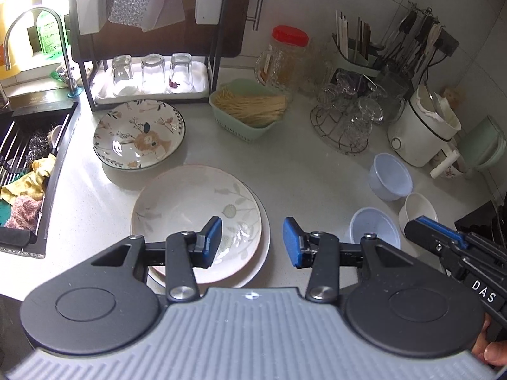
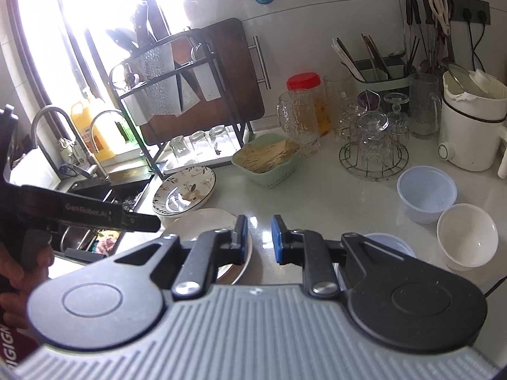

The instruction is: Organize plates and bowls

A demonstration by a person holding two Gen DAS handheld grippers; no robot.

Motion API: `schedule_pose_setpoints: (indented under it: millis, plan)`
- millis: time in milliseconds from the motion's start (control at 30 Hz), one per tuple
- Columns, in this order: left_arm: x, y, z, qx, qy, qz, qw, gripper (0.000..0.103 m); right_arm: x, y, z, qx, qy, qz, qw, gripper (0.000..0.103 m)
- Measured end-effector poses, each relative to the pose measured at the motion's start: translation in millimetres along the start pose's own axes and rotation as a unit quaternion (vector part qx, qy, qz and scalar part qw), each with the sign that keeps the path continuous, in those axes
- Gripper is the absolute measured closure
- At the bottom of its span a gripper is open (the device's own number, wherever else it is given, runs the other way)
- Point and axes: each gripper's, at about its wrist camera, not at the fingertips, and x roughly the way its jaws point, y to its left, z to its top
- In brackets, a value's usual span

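The left gripper (image 1: 252,242) hangs low at bottom centre of its view, its blue-padded fingers (image 1: 211,240) spread wide with nothing between them — the left pad over the right half of a shallow cream plate with a pale leaf pattern (image 1: 190,209), which sits stacked on a second, slightly larger pale plate (image 1: 264,253). Above and to the left lies a deep white plate with a fawn-and-leaf print and dark rim (image 1: 139,134), just beside the stack.

At the right edge of that view the right gripper (image 2: 258,239) reaches in, "DAS" printed in white on its black body; in its own view the jaws stand apart a little, empty, over the bare white speckled countertop (image 2: 301,196). The left gripper's black bar, crossing the left of that frame, reads "GenRobot.AI".

To the right stand three bowls close together — a pale blue plastic bowl (image 2: 426,194), a white ceramic bowl (image 2: 467,236) just below it, and another pale blue bowl (image 1: 374,228) partly hidden behind the right gripper's linkage.
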Motion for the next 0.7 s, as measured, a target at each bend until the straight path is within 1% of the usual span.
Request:
schedule_pose_setpoints:
  millis: [100,167,300,400,567,633,700]
  plan:
    - [2,3,10,0.016,-0.002,0.01,0.9998,0.054,4,1,1,-0.002,0.003,0.001,1.0,0.083]
    - [3,9,23,0.031,-0.011,0.03,0.999,0.054,7,3,3,0.003,0.005,0.008,1.0,0.083]
    - [6,29,45,0.018,-0.009,0.034,0.9992,0.053,16,7,8,0.014,0.009,0.013,1.0,0.083]
    - [13,37,51,0.019,-0.006,0.04,0.999,0.052,26,12,11,0.01,0.015,0.01,1.0,0.083]
    - [30,53,57,-0.001,0.011,0.033,0.9994,0.052,45,20,19,0.006,0.027,0.008,1.0,0.083]
    - [36,59,60,0.001,0.012,0.03,0.9995,0.052,52,24,23,0.006,0.029,0.011,1.0,0.083]
    - [41,66,64,0.002,0.012,0.036,0.9993,0.052,62,32,25,-0.008,0.032,0.005,0.999,0.083]
